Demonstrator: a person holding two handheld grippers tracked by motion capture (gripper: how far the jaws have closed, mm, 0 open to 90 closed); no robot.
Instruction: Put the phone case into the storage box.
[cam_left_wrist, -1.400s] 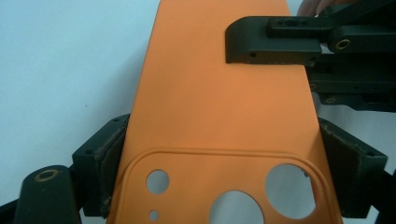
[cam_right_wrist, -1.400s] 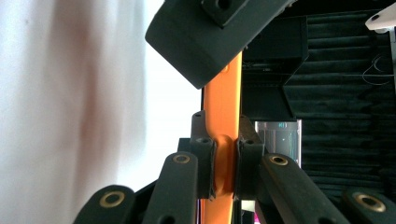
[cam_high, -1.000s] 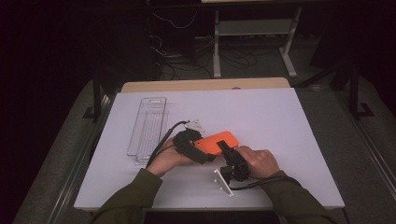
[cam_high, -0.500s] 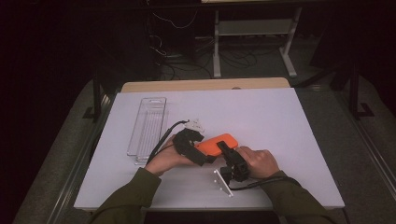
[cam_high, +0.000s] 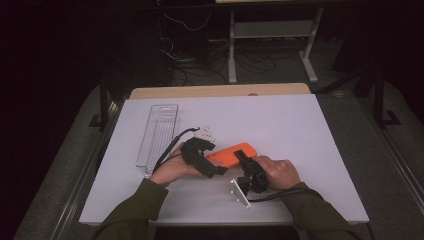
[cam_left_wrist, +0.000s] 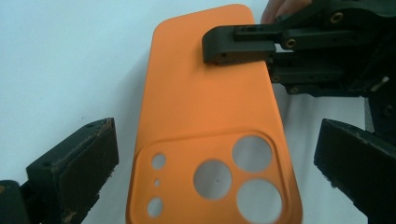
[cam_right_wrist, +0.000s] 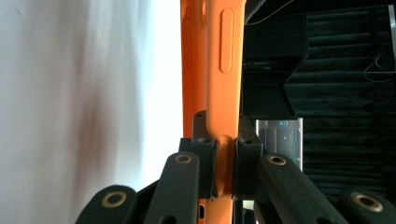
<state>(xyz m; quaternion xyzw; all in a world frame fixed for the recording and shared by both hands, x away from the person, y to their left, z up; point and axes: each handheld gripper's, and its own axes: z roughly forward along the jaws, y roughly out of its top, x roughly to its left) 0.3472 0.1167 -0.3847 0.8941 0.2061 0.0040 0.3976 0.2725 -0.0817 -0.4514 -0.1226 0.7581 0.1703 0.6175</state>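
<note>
An orange phone case lies just above the white board, camera cut-outs toward my left hand. My right gripper is shut on its long edge; in the right gripper view the jaws pinch the orange rim. My left gripper is open. Its jaws have just been opening, and the case's camera end sits between the pads without touching them. The right gripper's jaw shows on the case's far side.
A clear plastic tray lies at the board's left. A small white part sits beyond my left gripper. A white strip with studs lies by my right hand. The white board covers a wooden table.
The left gripper's jaws have spread apart off the case's sides. Both hands and the case have kept their places.
</note>
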